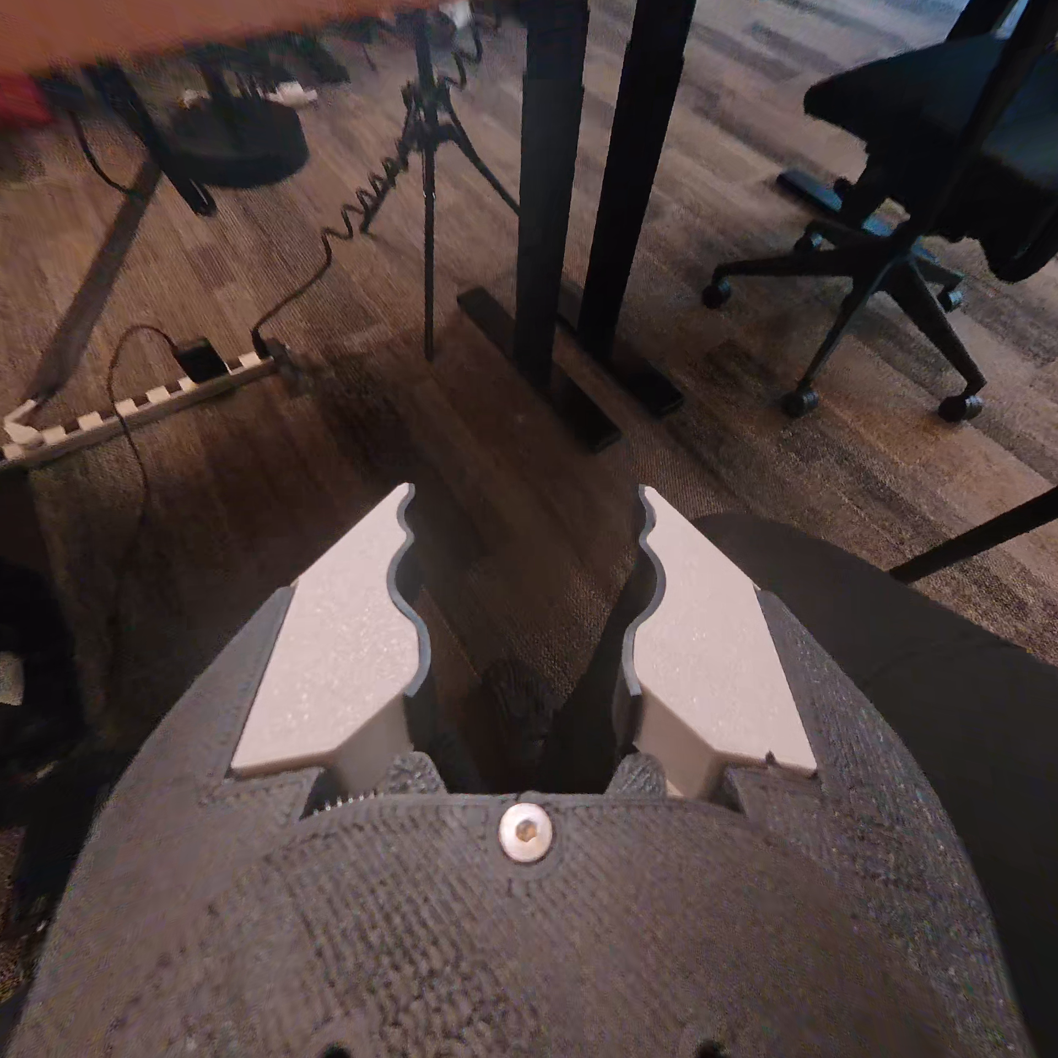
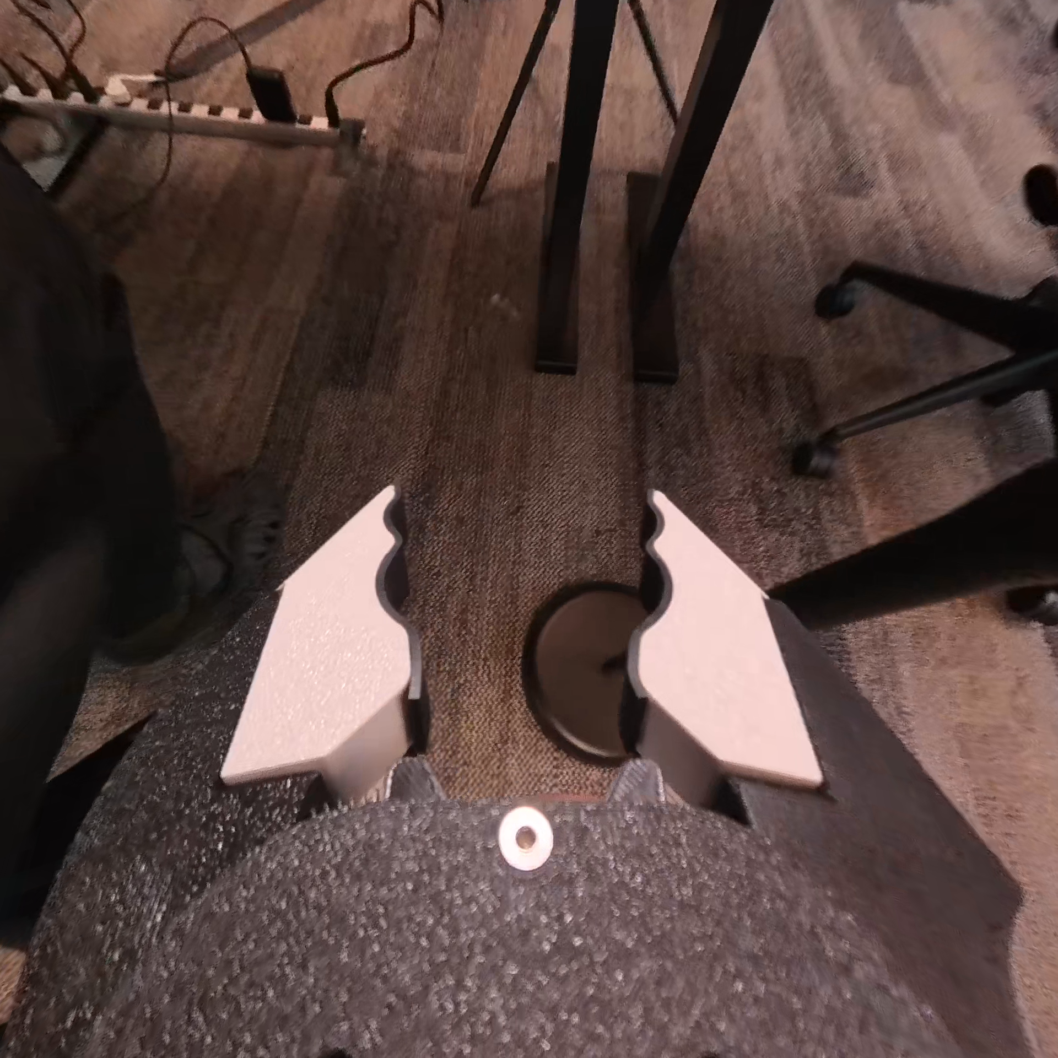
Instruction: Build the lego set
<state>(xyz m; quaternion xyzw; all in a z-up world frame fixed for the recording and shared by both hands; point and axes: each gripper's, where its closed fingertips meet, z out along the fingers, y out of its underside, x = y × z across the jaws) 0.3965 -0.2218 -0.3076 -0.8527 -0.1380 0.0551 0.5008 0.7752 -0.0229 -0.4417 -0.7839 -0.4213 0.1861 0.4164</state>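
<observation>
Above a brown carpeted floor point(image 1: 744, 469), both grippers are pointing downward with nothing between their fingers. The left gripper point(image 1: 526, 504) is hanging with its pale, wavy-edged fingers point(image 1: 343, 641) spread wide apart, released and gripping nothing. The right gripper point(image 2: 524, 506) is doing the same, its jaws standing wide and empty. No lego pieces are showing in either view, so where the set lies cannot be told. In the left wrist view, two black desk legs point(image 1: 549, 229) are standing on flat feet just beyond the gripper; left of those legs a black tripod point(image 1: 426, 172) is standing, and farther left a white power strip point(image 1: 137, 401) with a coiled cable is lying on the carpet. Right of the desk legs a black wheeled office chair point(image 1: 893, 240) is sitting. In the right wrist view, a dark round base point(image 2: 578, 670) is resting on the carpet, partly hidden behind the gripper's right finger, with the desk legs point(image 2: 578, 200) beyond it.
</observation>
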